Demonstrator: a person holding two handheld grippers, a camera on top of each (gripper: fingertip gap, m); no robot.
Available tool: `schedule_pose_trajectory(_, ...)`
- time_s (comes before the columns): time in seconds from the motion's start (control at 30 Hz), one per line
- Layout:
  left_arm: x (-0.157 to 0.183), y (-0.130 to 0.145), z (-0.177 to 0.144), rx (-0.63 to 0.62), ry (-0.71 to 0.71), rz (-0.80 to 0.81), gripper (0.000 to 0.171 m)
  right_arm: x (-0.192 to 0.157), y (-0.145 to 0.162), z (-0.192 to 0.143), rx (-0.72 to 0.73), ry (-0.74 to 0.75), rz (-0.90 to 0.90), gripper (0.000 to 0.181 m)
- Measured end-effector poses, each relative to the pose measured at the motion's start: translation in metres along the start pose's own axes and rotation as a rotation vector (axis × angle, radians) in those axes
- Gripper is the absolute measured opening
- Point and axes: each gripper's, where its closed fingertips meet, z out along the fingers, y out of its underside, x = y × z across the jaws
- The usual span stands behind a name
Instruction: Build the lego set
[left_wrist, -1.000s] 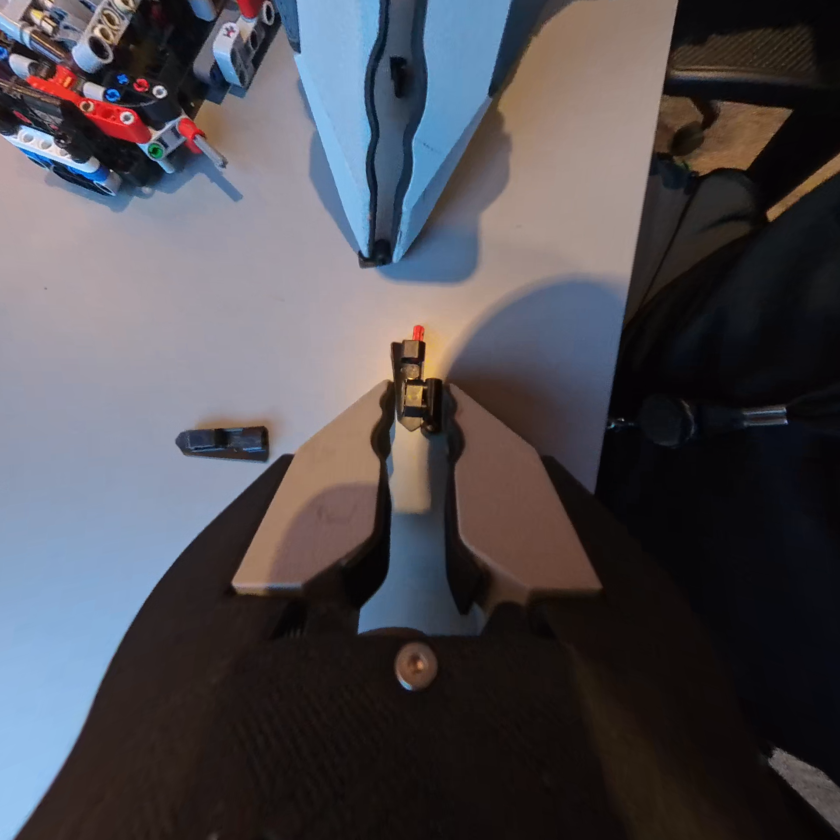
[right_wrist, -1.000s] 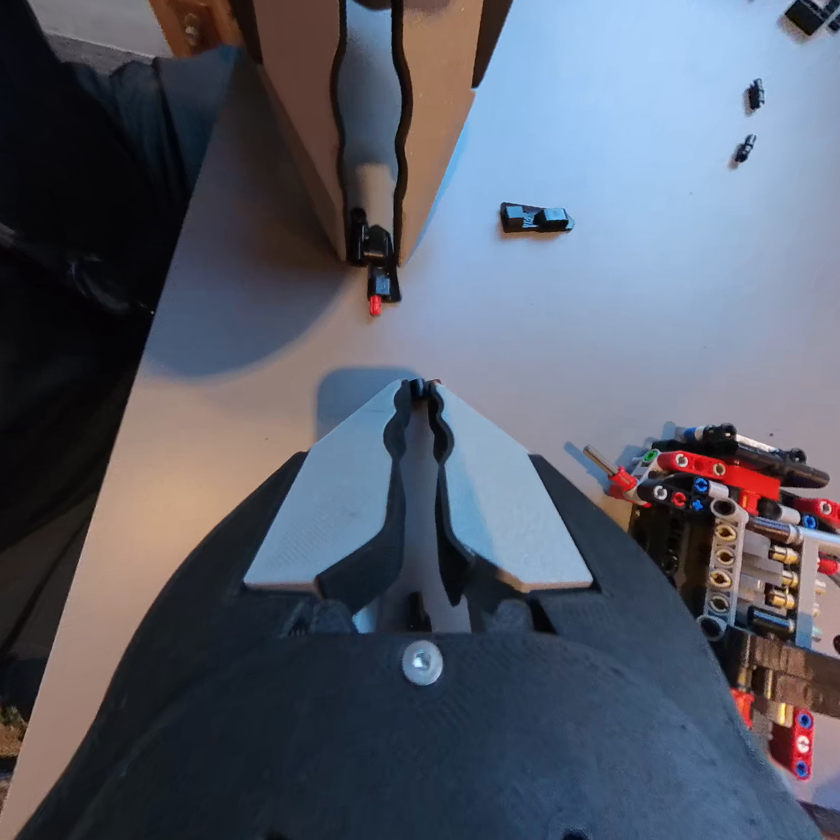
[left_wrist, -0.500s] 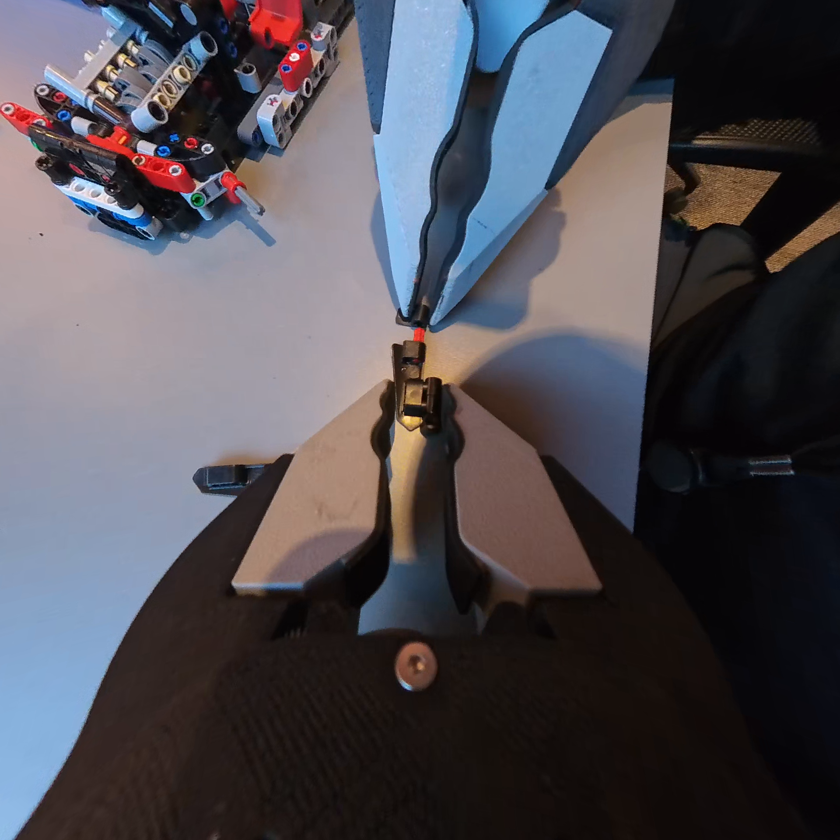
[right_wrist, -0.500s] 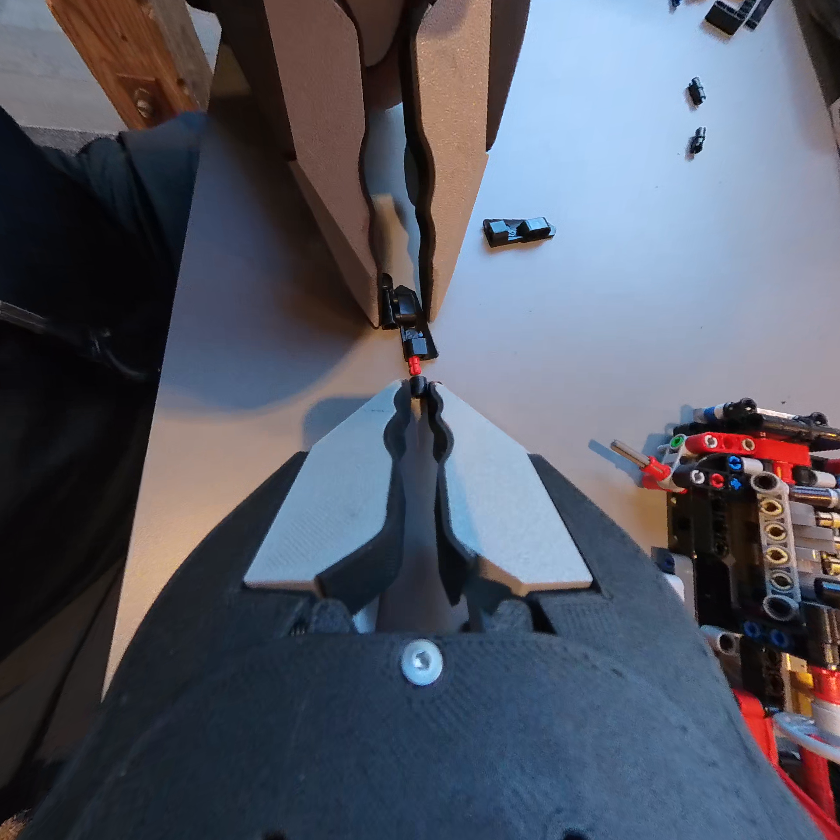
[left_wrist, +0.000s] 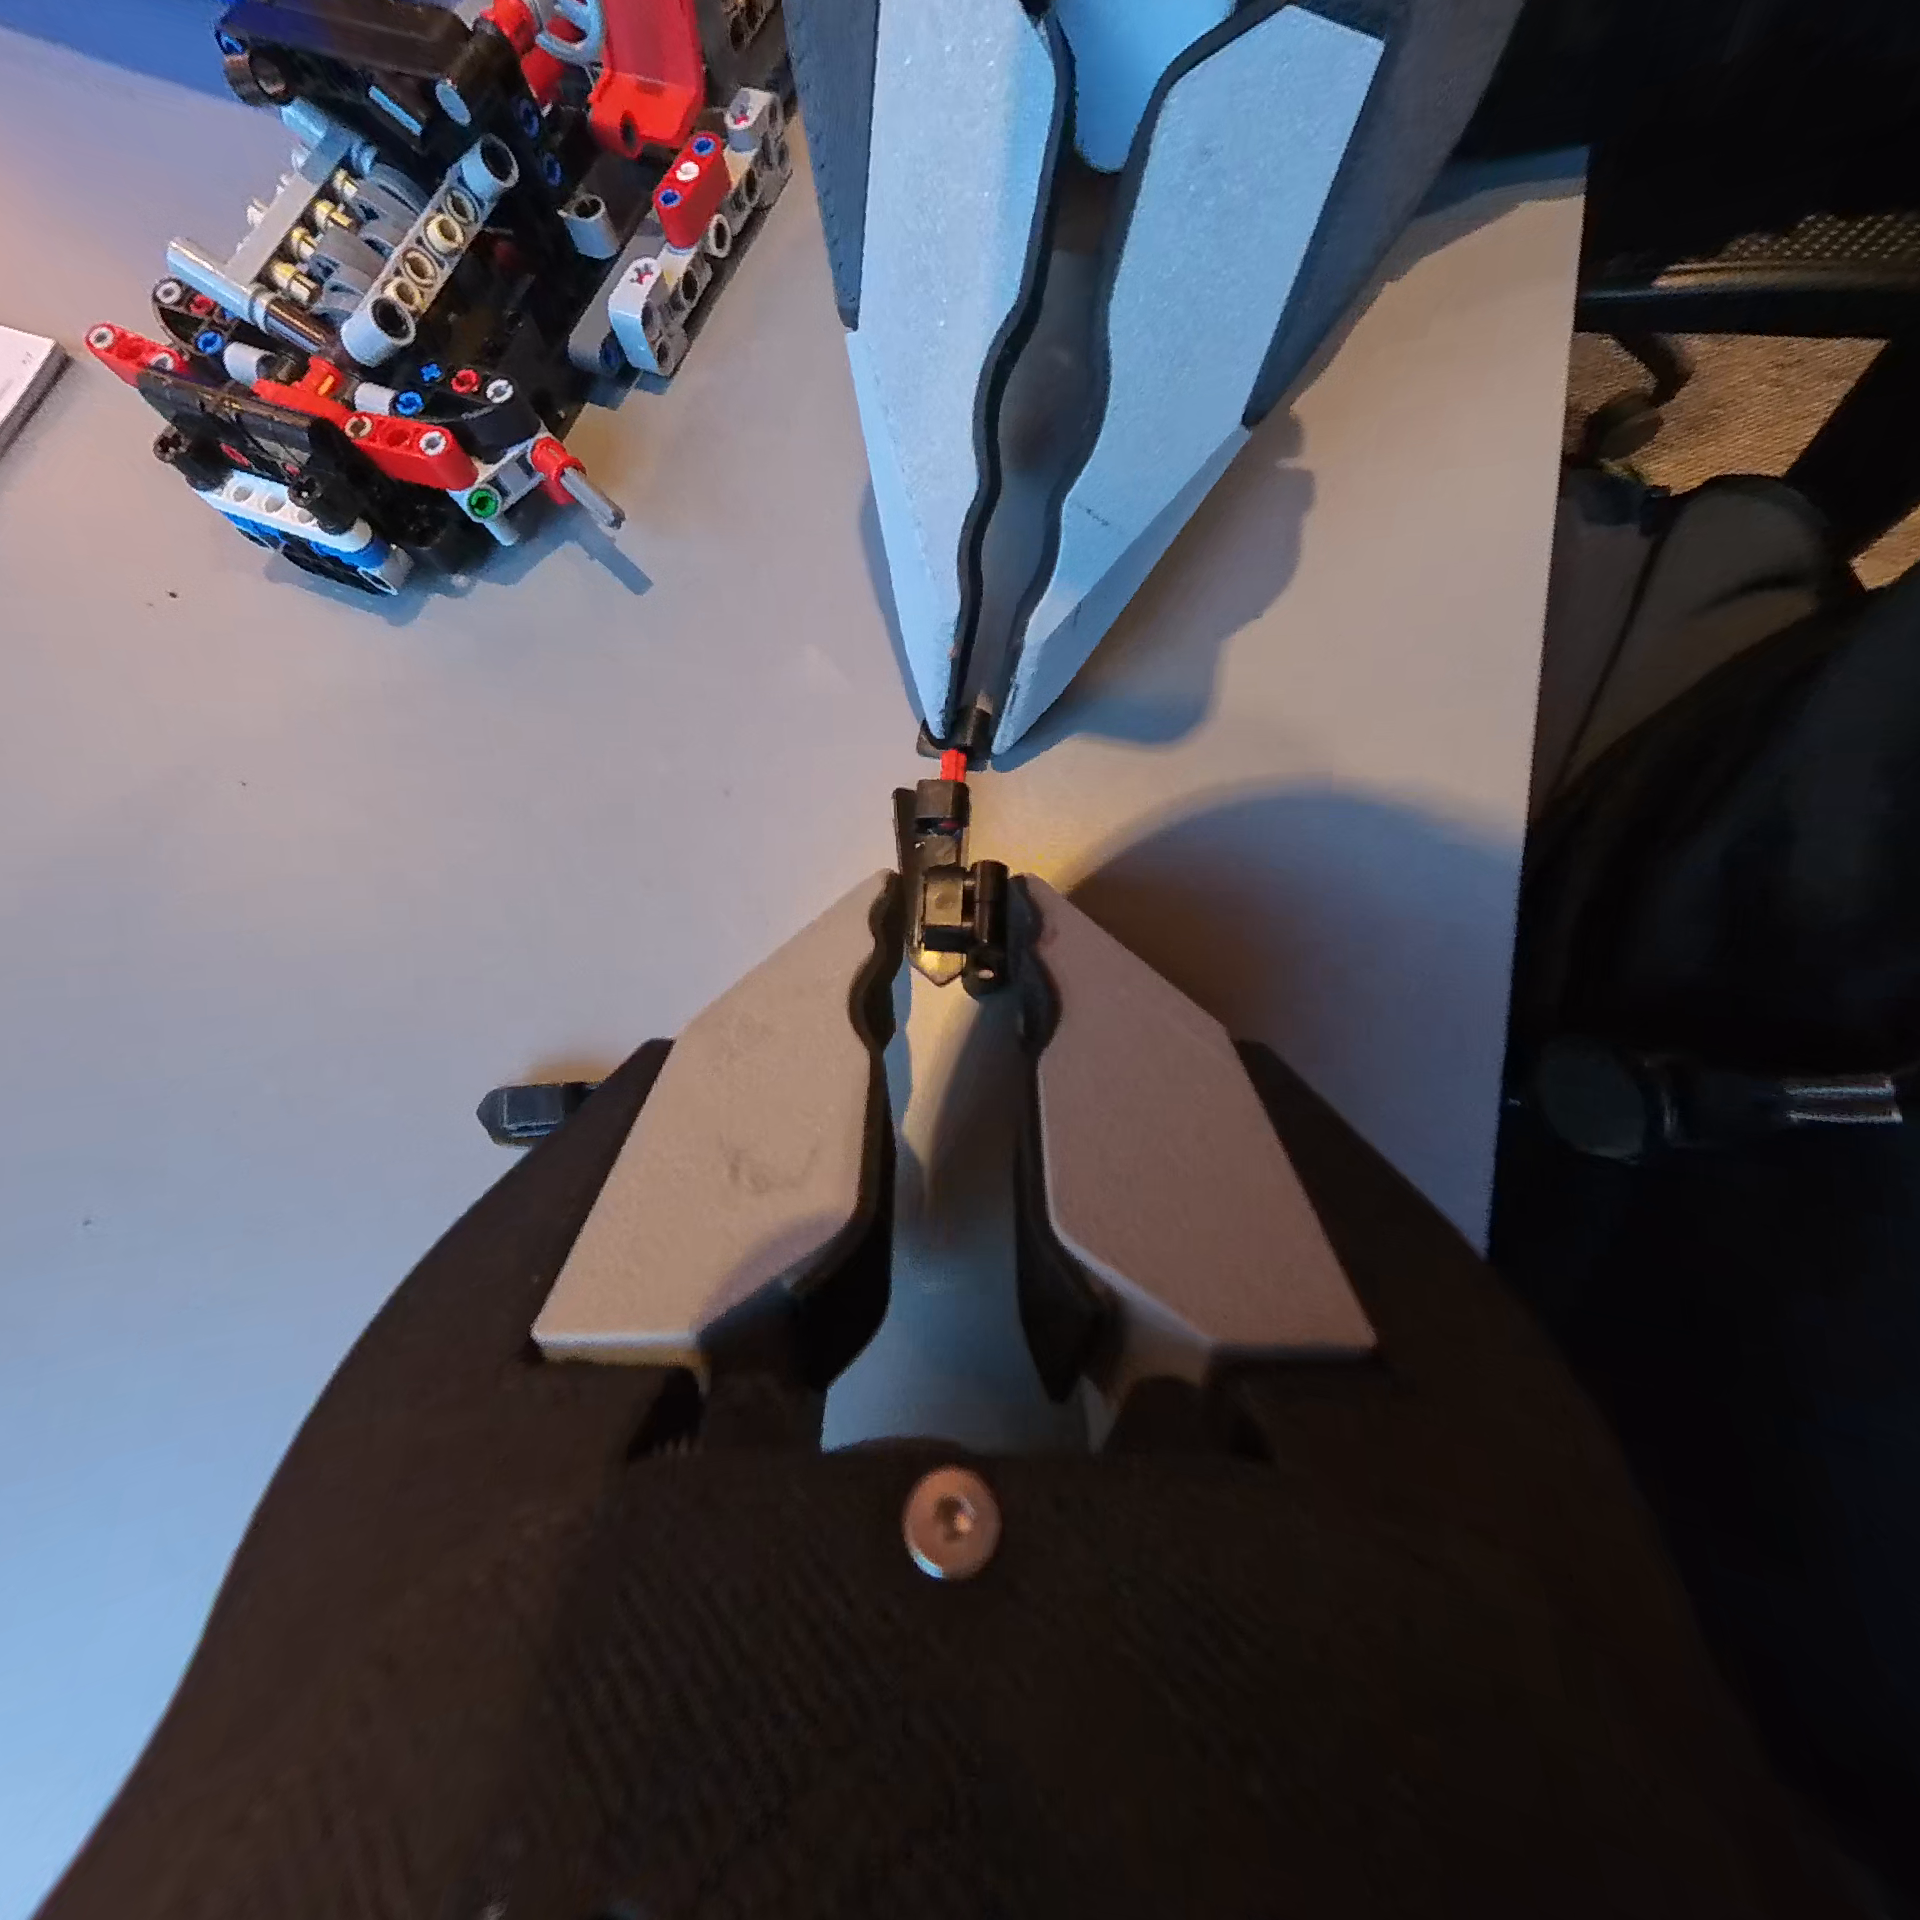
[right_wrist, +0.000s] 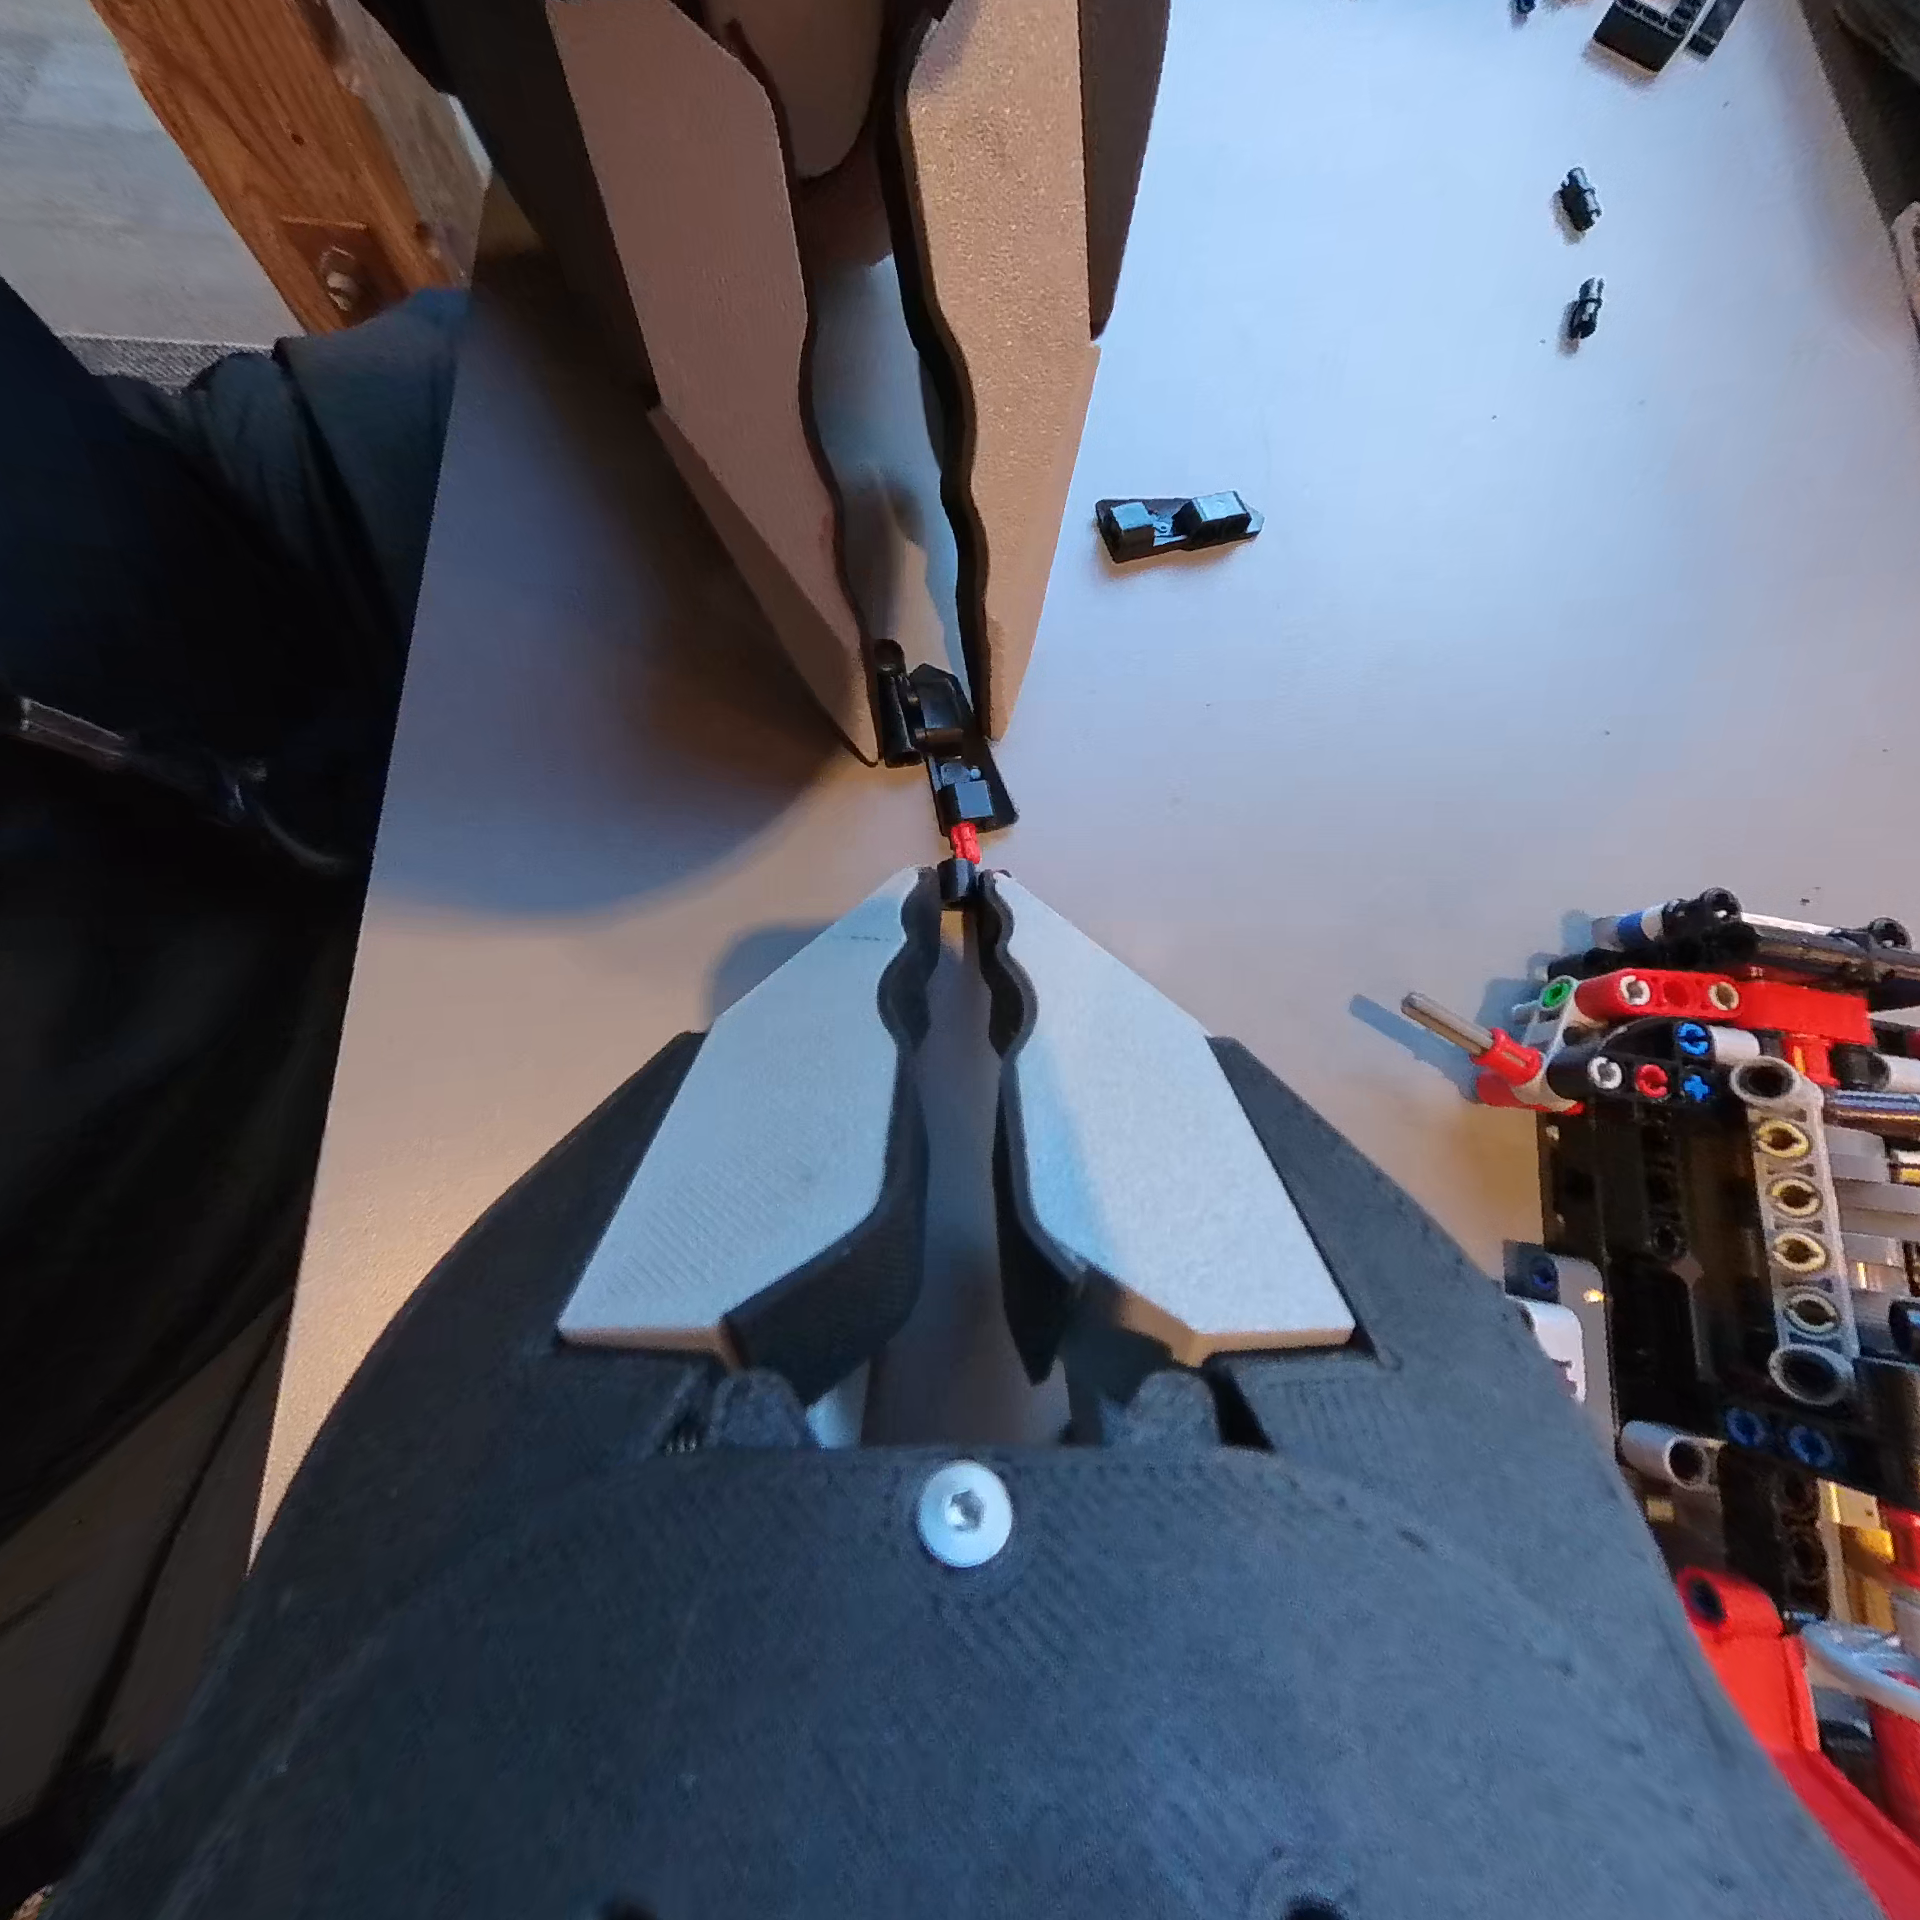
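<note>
While the left gripper (left_wrist: 951, 914) pinches the black piece (left_wrist: 948, 904), the right gripper (right_wrist: 961, 883), pinching a small black bush (right_wrist: 960, 878), should push straight onto the red pin (right_wrist: 964, 836).

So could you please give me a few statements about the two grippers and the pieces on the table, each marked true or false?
1. The left gripper is shut on a black connector. True.
2. The right gripper is wide open and empty. False: it is shut on a small black piece.
3. A red pin sticks out of the connector toward the right gripper. True.
4. The model is held between the grippers. False: it sits on the table, off to the side.
5. A loose black piece lies on the table. True.
</note>
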Motion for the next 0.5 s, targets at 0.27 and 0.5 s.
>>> schedule_pose_trajectory(0.27,-0.0012,0.0001,0.0000,0.002,0.000,-0.004,0.016,0.0013,0.0000,-0.0001,0.002,-0.016,0.028,0.004)
schedule_pose_trajectory(0.5,-0.0015,0.0003,-0.0003,0.003,-0.003,-0.004,0.016,0.0037,0.0006,-0.0005,0.002,-0.008,0.032,0.004)
